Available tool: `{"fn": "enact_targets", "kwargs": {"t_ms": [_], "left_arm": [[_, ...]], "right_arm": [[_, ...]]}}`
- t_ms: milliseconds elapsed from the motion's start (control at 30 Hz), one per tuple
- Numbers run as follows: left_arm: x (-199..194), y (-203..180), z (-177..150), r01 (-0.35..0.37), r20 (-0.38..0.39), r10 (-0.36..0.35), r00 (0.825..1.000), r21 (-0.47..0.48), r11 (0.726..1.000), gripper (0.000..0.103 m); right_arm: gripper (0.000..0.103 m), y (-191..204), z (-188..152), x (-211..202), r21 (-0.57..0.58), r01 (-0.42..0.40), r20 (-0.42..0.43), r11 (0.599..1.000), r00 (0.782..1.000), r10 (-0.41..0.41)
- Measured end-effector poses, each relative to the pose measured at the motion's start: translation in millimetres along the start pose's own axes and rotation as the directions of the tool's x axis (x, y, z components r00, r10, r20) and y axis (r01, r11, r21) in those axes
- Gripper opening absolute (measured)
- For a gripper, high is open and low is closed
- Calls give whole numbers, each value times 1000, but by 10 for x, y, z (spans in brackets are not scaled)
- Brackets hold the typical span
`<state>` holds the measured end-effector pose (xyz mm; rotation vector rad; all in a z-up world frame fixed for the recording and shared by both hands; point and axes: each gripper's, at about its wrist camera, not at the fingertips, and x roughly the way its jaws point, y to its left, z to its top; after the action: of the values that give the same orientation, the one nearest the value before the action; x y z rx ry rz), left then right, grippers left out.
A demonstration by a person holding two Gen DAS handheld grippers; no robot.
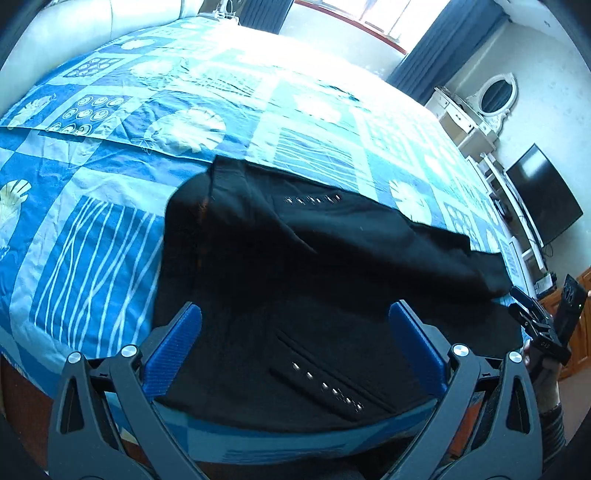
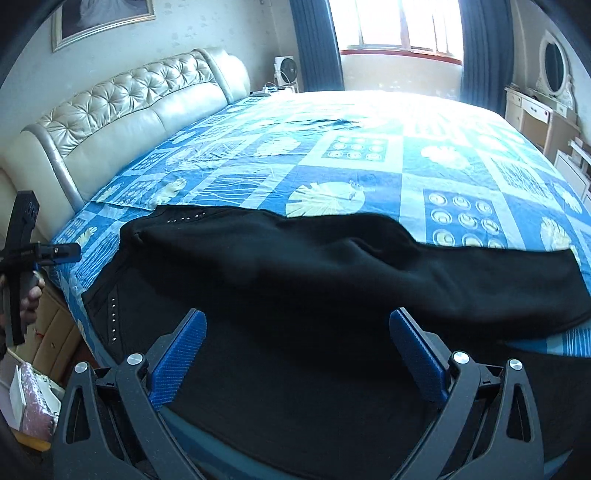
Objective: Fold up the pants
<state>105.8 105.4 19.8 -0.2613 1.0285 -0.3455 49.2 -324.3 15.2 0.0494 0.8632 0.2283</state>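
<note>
- Sunlight is pouring through a window (image 2: pixel 400 26) with dark blue curtains (image 2: pixel 316 44) into a bedroom, washing out the far side of the bed
- Filling most of both views, the bed is wearing a blue patchwork cover (image 2: pixel 369 177) printed with shells, leaves and circles, and a tufted cream headboard (image 2: pixel 122 110) is running along its left side in the right wrist view
- Lying across the near part of the cover, the black pants (image 1: pixel 295 266) are spreading out with the waist toward the headboard side and the legs stretching away to the right (image 2: pixel 480 284); one leg is lying folded over the other, and rows of small silver studs (image 1: pixel 327 387) are showing near the pockets
- Standing against the right wall are a white dresser with an oval mirror (image 1: pixel 495 94) and a dark TV (image 1: pixel 543 195)
- Hovering over the near edge of the pants, the left gripper (image 1: pixel 295 332) is standing wide apart, released, its blue pads (image 1: pixel 177 343) gripping nothing
- Hanging over the legs, the right gripper (image 2: pixel 297 339) is likewise spread wide with nothing between its pads (image 2: pixel 417 362)
- Showing at the left edge of the right wrist view, a hand (image 2: pixel 31 295) is holding the left tool beside the bed corner
</note>
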Motion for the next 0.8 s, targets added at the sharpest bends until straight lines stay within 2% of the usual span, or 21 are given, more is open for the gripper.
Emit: {"fn": "enact_targets", "kwargs": {"t_ms": [100,167,233,333,467,533,600,633,700,733,767,800], "left_arm": [[216,415,461,37,-30,-37,999,-1,999,101],[456,642,720,74,-90,-74,993,0,997,101],[702,776,883,79,-136,-77,988,8,997,101],[1066,889,1060,97,-196,-93,976,11,995,101],[1449,877,1207,172,-290,-176,941,-38,984,100],[1514,834,1268,208,-292,-212,933,-47,977,100],[1575,823,1327,245,-301,-259,918,-81,966,100],[1596,821,1340,253,-304,-270,914,-96,963,99],[1642,807,1347,225,-315,-243,917,-95,970,92],[1638,804,1340,202,-318,-217,923,-82,976,82],[1627,783,1338,171,-317,-182,931,-61,983,76],[1626,784,1337,130,-320,-136,938,-40,991,56]], "right_arm": [[99,-186,360,342,-23,-33,-46,999,998,32],[99,-280,539,593,-24,-95,-97,995,991,92],[99,-343,671,826,-37,-111,-141,993,985,104],[99,-406,788,1121,-60,-174,-222,983,962,157],[99,-447,871,1438,-80,-242,-336,967,920,202],[99,-502,884,1611,-59,-260,-401,964,890,216],[98,-548,882,1750,7,-291,-455,957,851,262],[98,-545,879,1799,29,-301,-472,953,837,278],[97,-465,861,1855,-22,-288,-504,957,830,239],[96,-410,833,1891,-52,-283,-530,958,821,214],[77,-361,797,1932,-65,-288,-560,955,803,204],[39,-326,767,1972,-84,-272,-586,959,792,173]]}}
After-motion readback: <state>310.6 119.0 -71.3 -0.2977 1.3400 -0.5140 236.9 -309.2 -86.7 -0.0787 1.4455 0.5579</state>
